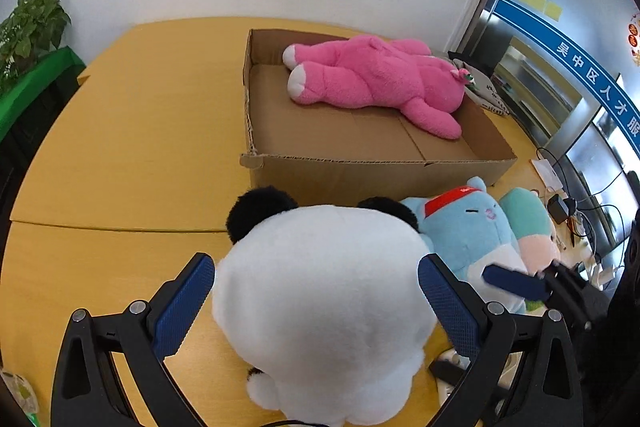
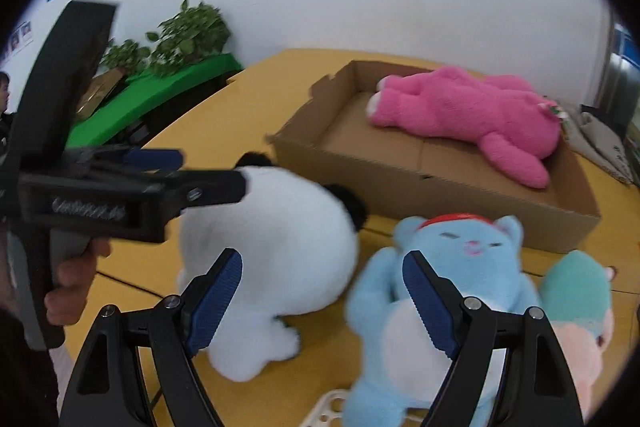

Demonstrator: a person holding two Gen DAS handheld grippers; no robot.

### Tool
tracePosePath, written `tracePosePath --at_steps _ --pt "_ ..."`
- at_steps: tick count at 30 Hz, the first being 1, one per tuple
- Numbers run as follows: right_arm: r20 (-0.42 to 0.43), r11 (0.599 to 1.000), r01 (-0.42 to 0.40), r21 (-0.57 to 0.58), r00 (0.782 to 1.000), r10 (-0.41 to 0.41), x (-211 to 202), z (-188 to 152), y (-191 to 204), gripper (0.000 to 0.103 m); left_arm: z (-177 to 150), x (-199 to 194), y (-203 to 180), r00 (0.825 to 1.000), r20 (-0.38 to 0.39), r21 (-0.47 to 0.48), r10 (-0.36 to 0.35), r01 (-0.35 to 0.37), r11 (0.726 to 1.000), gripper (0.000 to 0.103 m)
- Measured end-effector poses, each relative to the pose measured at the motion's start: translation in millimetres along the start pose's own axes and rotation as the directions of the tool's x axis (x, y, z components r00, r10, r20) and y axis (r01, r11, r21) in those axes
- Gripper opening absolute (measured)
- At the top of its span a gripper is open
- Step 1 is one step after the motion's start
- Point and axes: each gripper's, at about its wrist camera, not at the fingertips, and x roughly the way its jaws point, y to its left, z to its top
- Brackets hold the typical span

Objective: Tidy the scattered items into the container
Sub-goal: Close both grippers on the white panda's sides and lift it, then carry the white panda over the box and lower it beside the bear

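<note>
Left wrist view had my left gripper [image 1: 316,291] spread wide around the white panda plush [image 1: 320,307], one blue pad on each flank of its round back; I could not tell whether the pads were touching the fur or just beside it, so I counted it as released. The panda sat on the counter [image 1: 132,155] close to the near wall of the cardboard box [image 1: 372,175], black ears towards it. To do this step well, I judged I should sink the pads further down the body before closing, since the plush is bulky and soft and would squash and slip from a shallow pinch, then lift it clear of the box wall before moving over.

My right gripper [image 2: 322,295] was also released and held nothing, its jaws straddling the gap between the panda and the blue cat plush [image 2: 452,267]; one pad lay in front of the cat's chest. The pink plush [image 1: 372,83] already lay inside the box, towards its far side, leaving bare floor nearer me.

The right wrist view was smeared by motion. A teal and pink plush [image 2: 576,291] beside the cat was cut off by the frame edge. The panda's face and underside were hidden, and a white object under the cat I could not identify.
</note>
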Motion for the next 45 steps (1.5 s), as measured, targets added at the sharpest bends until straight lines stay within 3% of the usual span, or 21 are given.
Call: tracePosePath --at_steps 2,5,8,10,12,15,17,19,24,28,33,36,40,45 --pt "-0.053 0.999 -0.037 0.011 0.998 0.037 19 -9 15 0.083 -1 16 3 0.999 -0.048 0.008 -0.008 0.008 1.0 0.103" --pt "-0.09 0.996 -0.077 0.04 0.993 0.08 40 -17 26 0.084 -5 27 8 0.992 -0.075 -0.011 -0.104 0.103 0.995 0.103" --pt "-0.088 0.992 -0.064 0.106 0.993 0.074 54 -20 25 0.09 -8 30 3 0.99 -0.085 0.021 -0.109 0.111 0.994 0.103" --pt "-0.096 0.982 -0.099 0.163 0.989 0.116 64 -19 20 0.102 -10 30 3 0.988 -0.092 0.029 -0.12 0.123 0.992 0.097" --pt "-0.097 0.977 -0.108 0.183 0.987 0.127 73 -20 19 0.103 -11 29 4 0.986 -0.101 0.018 -0.131 0.134 0.991 0.089" --pt "-0.067 0.989 -0.074 0.13 0.994 0.083 74 -25 26 0.085 -12 19 3 0.987 -0.083 0.013 -0.139 0.141 0.99 0.077" --pt "-0.044 0.983 -0.106 0.147 0.993 0.114 65 -24 23 0.069 -12 8 1 0.987 -0.061 0.012 -0.149 0.15 0.989 0.075" --pt "-0.019 0.983 -0.118 0.139 0.992 0.122 55 -22 22 0.063 -10 -8 -7 0.987 -0.022 0.027 -0.16 0.16 0.987 0.074" --pt "0.113 0.993 -0.09 0.08 0.99 0.081 11 0 25 0.061 15 -54 -31 0.979 0.119 0.085 -0.168 0.158 0.984 0.074" --pt "0.206 0.996 -0.073 0.053 0.977 0.06 -18 42 9 0.061 64 -64 -45 0.966 0.183 0.152 -0.18 0.153 0.976 0.074" --pt "0.25 0.998 -0.039 0.046 0.968 0.026 -12 105 -27 0.061 138 -40 -55 0.961 0.204 0.178 -0.186 0.15 0.973 0.074" --pt "0.236 0.997 -0.044 0.056 0.971 0.03 9 137 -49 0.061 170 -14 -55 0.968 0.191 0.166 -0.16 0.129 0.978 0.075" --pt "0.165 0.992 -0.076 0.101 0.985 0.058 55 162 -79 0.061 192 41 -38 0.984 0.119 0.115 -0.13 0.117 0.986 0.075" --pt "0.035 0.987 -0.07 0.148 0.997 0.065 128 167 -99 0.061 200 119 6 0.993 -0.005 0.012 -0.121 0.121 0.993 0.077"
